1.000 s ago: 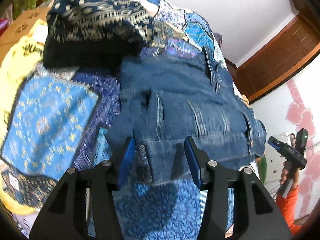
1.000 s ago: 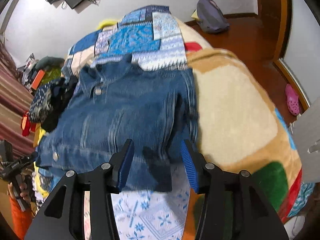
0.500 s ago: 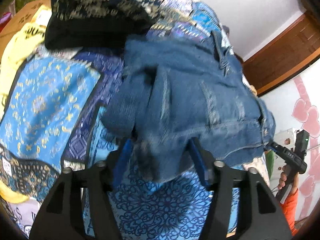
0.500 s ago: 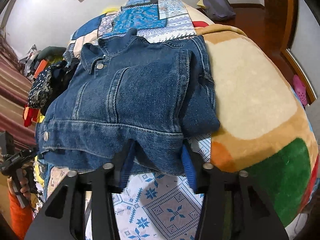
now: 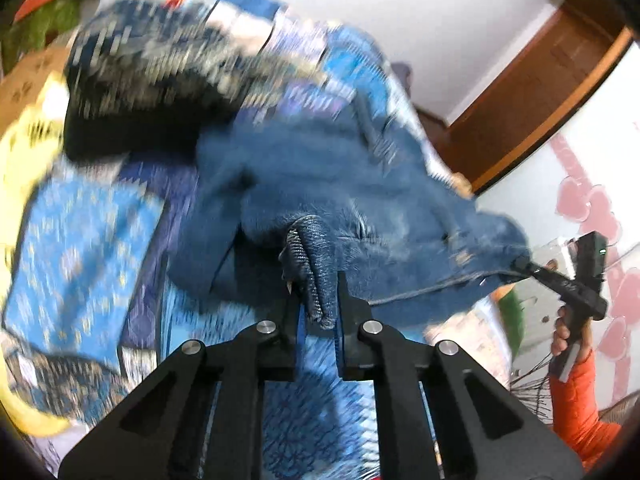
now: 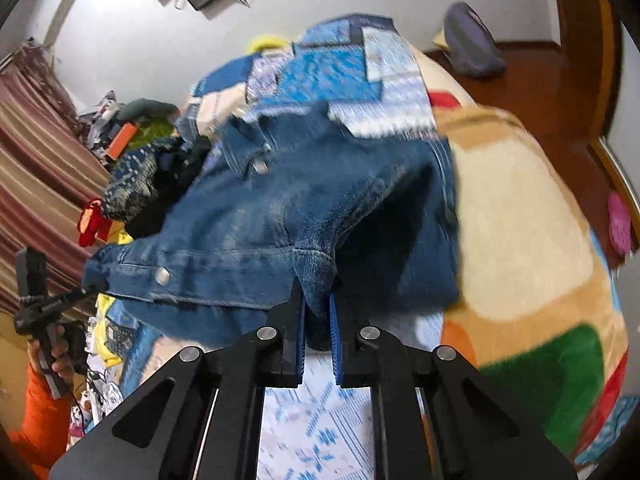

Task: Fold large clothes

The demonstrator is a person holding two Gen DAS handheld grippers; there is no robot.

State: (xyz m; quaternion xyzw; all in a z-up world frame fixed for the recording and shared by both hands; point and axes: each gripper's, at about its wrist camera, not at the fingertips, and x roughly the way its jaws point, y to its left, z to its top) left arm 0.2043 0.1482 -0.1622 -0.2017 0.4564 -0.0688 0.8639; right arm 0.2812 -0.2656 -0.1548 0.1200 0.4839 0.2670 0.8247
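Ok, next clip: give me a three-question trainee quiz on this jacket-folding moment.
1. True or false: both claws are shut on the denim jacket.
2. Which part does the right claw grip? A collar, B bottom hem, C sleeve cuff.
3. Fill in: beside the jacket lies a dark ______ garment.

Key:
1. True; the left claw pinches denim too.
2. B, the hem band near a metal button.
3. Patterned.
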